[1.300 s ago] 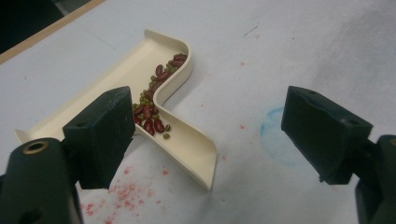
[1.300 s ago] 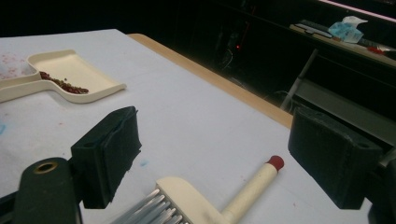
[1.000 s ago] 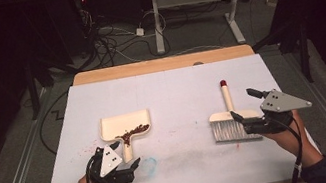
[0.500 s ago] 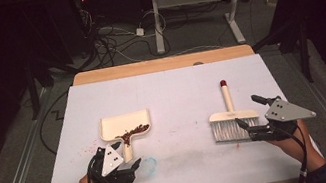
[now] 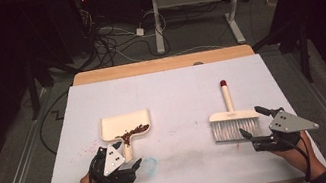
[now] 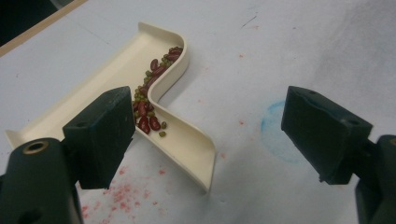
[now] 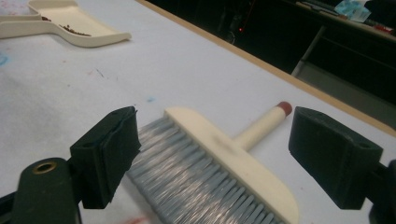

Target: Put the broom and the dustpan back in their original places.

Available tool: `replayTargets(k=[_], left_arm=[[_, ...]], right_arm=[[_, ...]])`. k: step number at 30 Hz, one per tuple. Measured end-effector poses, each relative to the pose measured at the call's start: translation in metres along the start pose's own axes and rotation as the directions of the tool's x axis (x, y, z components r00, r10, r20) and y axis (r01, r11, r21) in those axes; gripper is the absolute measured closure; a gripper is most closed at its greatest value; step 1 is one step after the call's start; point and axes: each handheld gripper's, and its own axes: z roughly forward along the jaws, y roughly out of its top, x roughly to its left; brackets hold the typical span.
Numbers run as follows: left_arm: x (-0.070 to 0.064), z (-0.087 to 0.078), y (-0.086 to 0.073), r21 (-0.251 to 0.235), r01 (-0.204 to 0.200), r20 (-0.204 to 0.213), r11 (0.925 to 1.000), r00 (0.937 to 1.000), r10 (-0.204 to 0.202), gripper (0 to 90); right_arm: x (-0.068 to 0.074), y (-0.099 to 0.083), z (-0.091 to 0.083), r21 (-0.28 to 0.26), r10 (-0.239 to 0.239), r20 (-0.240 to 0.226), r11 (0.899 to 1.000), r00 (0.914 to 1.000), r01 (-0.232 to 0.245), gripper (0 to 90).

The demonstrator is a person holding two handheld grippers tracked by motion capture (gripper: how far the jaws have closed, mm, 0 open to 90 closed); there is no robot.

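Dustpan (image 5: 124, 127), cream plastic, flat on the white table cover (image 5: 172, 95), left of centre, handle toward the near edge. Red and green beans (image 5: 133, 133) heaped against its back wall and down into the handle channel. Same beans (image 6: 152, 88) seen close in the left gripper view, along the curved wall.

Left gripper (image 5: 124, 155) just below the dustpan handle, low over the table. Jaws spread wide, nothing between them; handle end lying near the gap but not pinched. Faint blue ring mark (image 6: 280, 133) on the cover beside the right-hand jaw. Red speckling (image 6: 126, 191) on the cover under the handle end.

Brush (image 5: 233, 118) right of centre, well apart from the dustpan. Cream handle with red tip pointing to the far edge, grey bristles (image 7: 196, 177) toward the person.

Right gripper (image 5: 254, 122) just right of the bristles. Jaws apart, empty, flanking the brush head in the right gripper view, touching unclear.
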Motion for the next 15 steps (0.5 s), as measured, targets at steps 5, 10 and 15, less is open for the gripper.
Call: replayTargets(k=[5,10,15], left_arm=[[0.001,0.000,0.000,0.002,0.003,-0.003,1.0000,1.0000,-0.003,17.1],[0.002,0.002,-0.001,0.008,0.006,0.000,1.0000,1.0000,-0.006,17.1],[0.002,0.002,-0.001,0.009,0.005,0.000,0.9999,1.0000,-0.005,17.1]], right_arm=[[0.005,-0.011,0.002,0.029,-0.014,-0.006,0.999,0.9999,0.014,16.4],[0.013,-0.024,0.003,0.050,-0.007,-0.032,0.999,0.9994,0.009,16.5],[0.015,-0.027,0.004,0.054,-0.014,-0.043,0.998,0.9990,0.017,16.5]])
